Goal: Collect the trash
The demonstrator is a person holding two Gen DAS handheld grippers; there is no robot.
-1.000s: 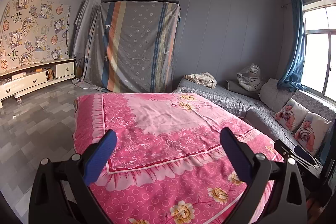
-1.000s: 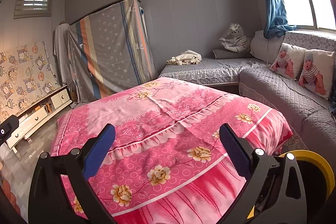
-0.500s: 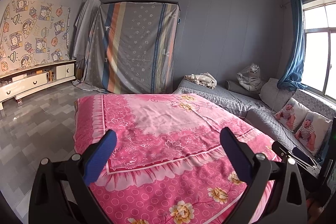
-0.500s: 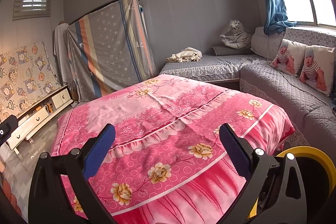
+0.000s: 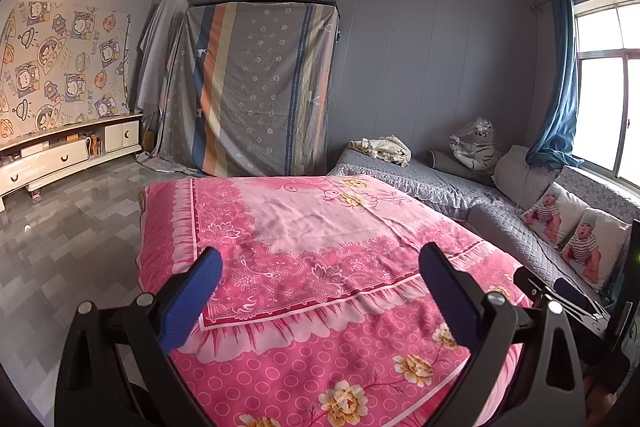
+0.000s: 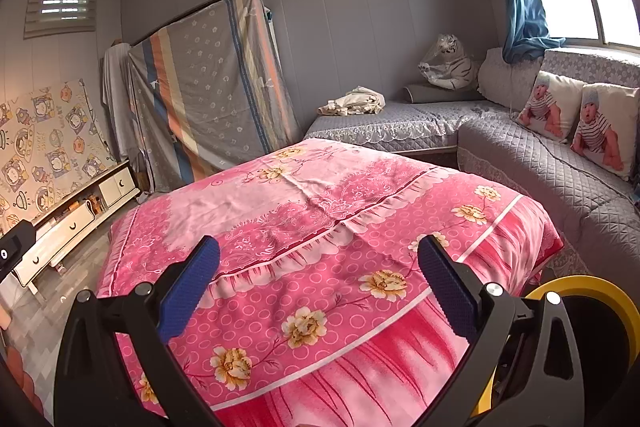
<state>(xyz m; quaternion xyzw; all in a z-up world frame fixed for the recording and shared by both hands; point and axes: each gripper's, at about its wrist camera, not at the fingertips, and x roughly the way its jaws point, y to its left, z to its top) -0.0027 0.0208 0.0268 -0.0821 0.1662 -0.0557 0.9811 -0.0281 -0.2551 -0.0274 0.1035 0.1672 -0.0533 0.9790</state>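
Note:
My left gripper [image 5: 320,287] is open and empty, held above the near end of a table covered by a pink flowered cloth [image 5: 304,227]. My right gripper [image 6: 320,283] is open and empty, held above the same pink cloth [image 6: 320,203] near its front right corner. A yellow-rimmed bin [image 6: 580,291] with a dark inside stands low at the right in the right wrist view, partly hidden behind the right finger. No trash shows on the cloth. A small white speck [image 5: 27,227] lies on the floor at the left.
A grey quilted corner sofa [image 5: 500,219] runs along the back and right, with baby-print cushions [image 6: 580,123], a crumpled cloth [image 5: 384,149] and a wrapped plush tiger [image 6: 444,65]. A sheet-draped wardrobe [image 5: 256,87] stands at the back. A low white cabinet [image 5: 60,159] lines the left wall.
Both views have shifted slightly; the right gripper has tilted a little so the sofa and cushions sit lower and nearer. Both grippers stay open and empty.

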